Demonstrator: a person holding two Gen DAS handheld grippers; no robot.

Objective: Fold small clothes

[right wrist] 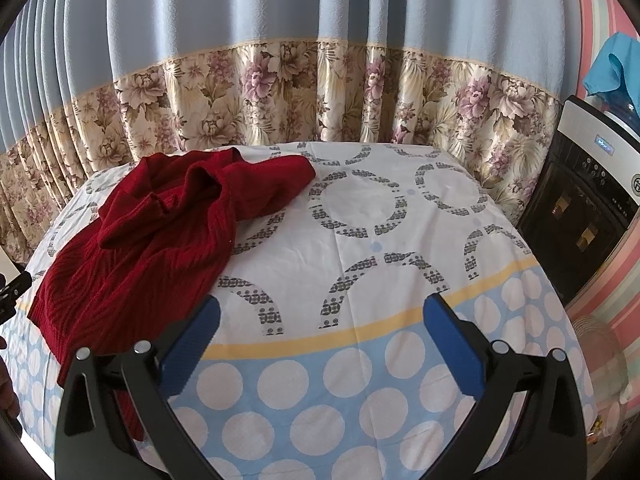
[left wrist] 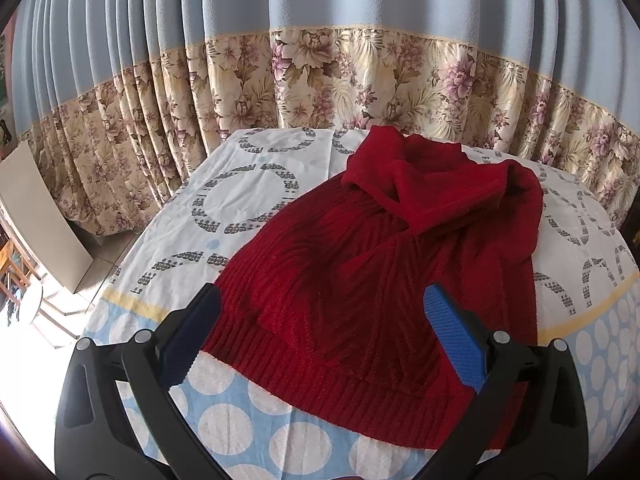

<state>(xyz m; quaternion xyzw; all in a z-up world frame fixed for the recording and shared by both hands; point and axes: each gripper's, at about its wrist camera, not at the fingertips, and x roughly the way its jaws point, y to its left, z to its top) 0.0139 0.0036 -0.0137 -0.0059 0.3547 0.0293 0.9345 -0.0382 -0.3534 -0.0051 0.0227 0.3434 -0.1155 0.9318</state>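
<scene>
A dark red ribbed knit sweater (left wrist: 372, 264) lies rumpled on the table, its hem toward me and its sleeves bunched at the far end. My left gripper (left wrist: 324, 300) is open and hovers above the hem, holding nothing. In the right wrist view the sweater (right wrist: 152, 248) lies on the left half of the table. My right gripper (right wrist: 324, 312) is open and empty above bare cloth, to the right of the sweater.
The table wears a white and light-blue cloth with dotted rings and polka dots (right wrist: 360, 380). A blue and floral curtain (left wrist: 320, 80) hangs close behind it. A water dispenser (right wrist: 588, 200) stands at the right. A beige panel (left wrist: 44, 216) leans at the left.
</scene>
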